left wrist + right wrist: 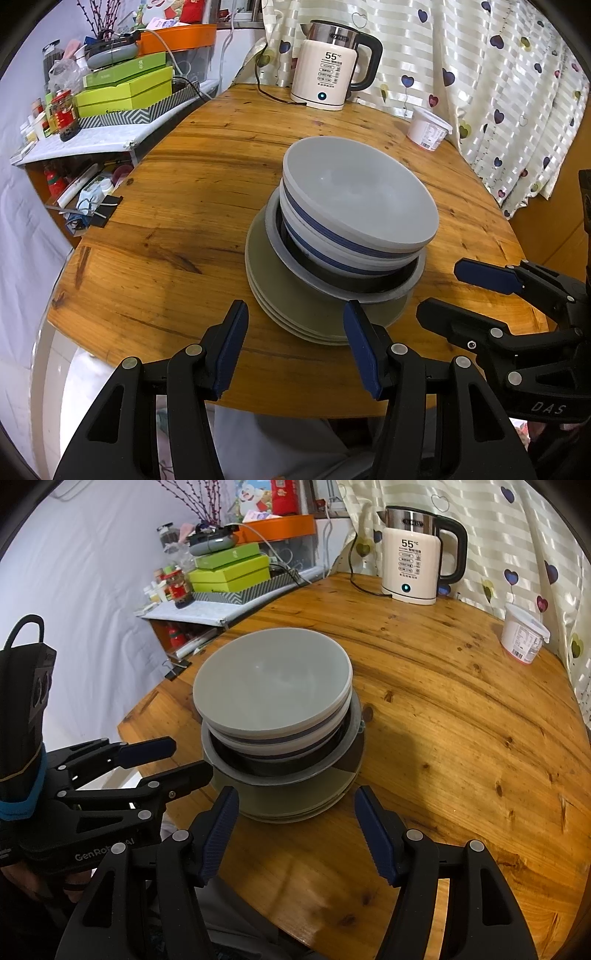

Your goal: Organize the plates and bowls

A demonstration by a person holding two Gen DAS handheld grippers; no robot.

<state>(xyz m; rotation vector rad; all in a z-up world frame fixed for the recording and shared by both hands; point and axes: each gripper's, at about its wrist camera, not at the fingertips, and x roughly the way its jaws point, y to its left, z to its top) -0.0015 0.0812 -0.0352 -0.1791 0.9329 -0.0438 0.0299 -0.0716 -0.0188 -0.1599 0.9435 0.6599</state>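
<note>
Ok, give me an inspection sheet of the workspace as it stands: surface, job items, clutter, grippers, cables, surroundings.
Surface: round wooden table, bare at the near edge.
Job's things: one stack at the centre; grey bowl on top, blue-striped bowl under it, both nested in a dark pan, on a pile of plates.
Clutter: kettle and white tub at the far edge.
Grippers: left gripper and right gripper both open, short of the stack, holding nothing.
Cables: kettle cord lies across the far table edge.
Surroundings: heart-print curtain; side shelf crowded with green boxes and jars.
</note>
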